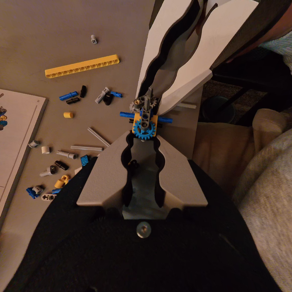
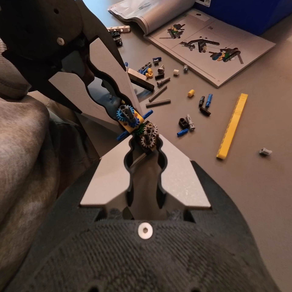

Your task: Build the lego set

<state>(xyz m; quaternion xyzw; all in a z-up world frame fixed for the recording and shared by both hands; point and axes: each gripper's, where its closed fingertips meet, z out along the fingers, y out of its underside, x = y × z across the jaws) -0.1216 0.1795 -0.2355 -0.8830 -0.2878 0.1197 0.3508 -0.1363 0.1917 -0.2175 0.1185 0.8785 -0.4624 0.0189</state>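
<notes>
A small lego assembly is held in the air between both grippers. Its yellow block with a blue gear [image 1: 144, 124] and blue pins sticking out sideways sits in my left gripper [image 1: 143, 135], which is shut on it. Its far end, grey gears on a dark grey axle [image 1: 143, 102], sits in my right gripper [image 1: 150, 98], which comes in from the top. In the right wrist view my right gripper [image 2: 145, 139] is shut on the grey gears [image 2: 148, 134], and the left gripper [image 2: 128, 120] holds the yellow block [image 2: 126, 122] from the upper left.
A long yellow beam [image 1: 82, 66] [image 2: 232, 126], grey axles [image 1: 86, 148], and several loose pins and bushes [image 1: 69, 96] lie on the grey table. An open instruction booklet [image 2: 213, 47] lies behind them, with a blue box [image 2: 252, 15] at the back. A blanket [image 1: 260, 173] lies beside the table edge.
</notes>
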